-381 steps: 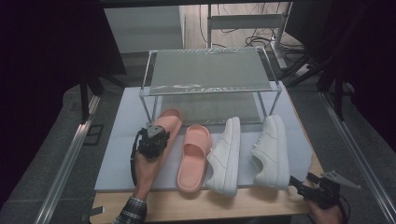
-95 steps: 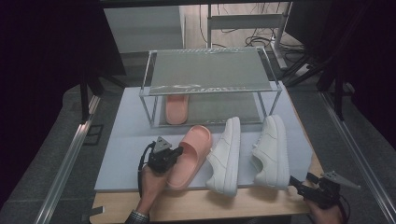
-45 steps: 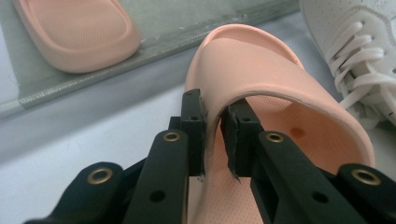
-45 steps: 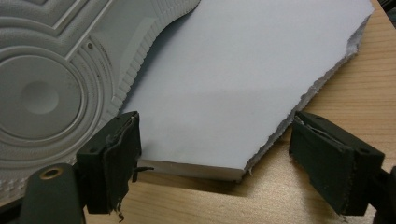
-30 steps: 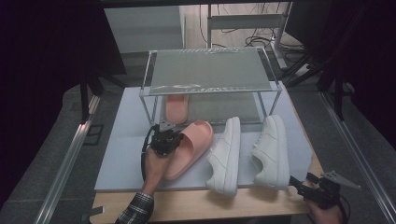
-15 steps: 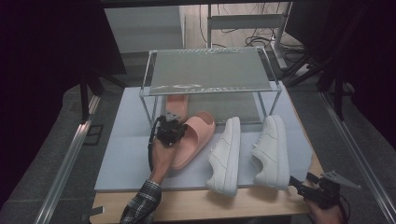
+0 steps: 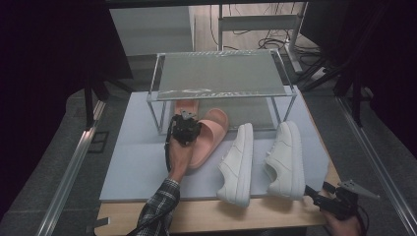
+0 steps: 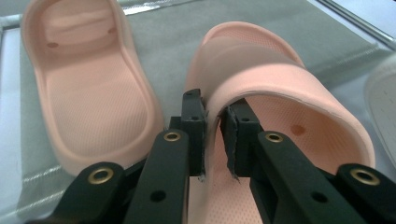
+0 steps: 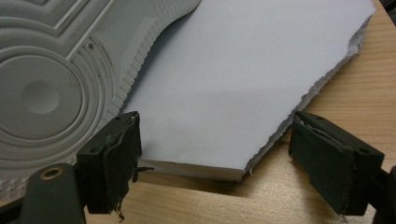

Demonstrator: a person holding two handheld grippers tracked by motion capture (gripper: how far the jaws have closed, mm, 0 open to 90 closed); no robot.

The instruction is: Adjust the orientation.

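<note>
My left gripper [image 7: 184, 129] [image 8: 215, 135] is shut on the side wall of a pink slide [image 7: 210, 133] [image 8: 285, 88], beside its strap, and holds it at the front of the wire rack [image 7: 221, 73]. The slide's toe points under the rack. A second pink slide [image 7: 185, 105] [image 8: 88, 93] lies under the rack, just left of the held one. At the table's front right corner my right gripper [image 7: 339, 199] [image 9: 215, 140] stands open with nothing between its jaws, over the edge of the white mat [image 9: 233, 70].
Two white sneakers [image 7: 237, 164] [image 7: 285, 160] lie on their sides on the mat to the right of the slides; one sole [image 9: 46, 93] is close to my right gripper. The wooden table edge [image 9: 327, 84] runs along the front. Metal rails flank the table.
The left gripper has carried the pink slide away from the front of the mat toward the rack, up beside the other slide. The right gripper has stayed still.
</note>
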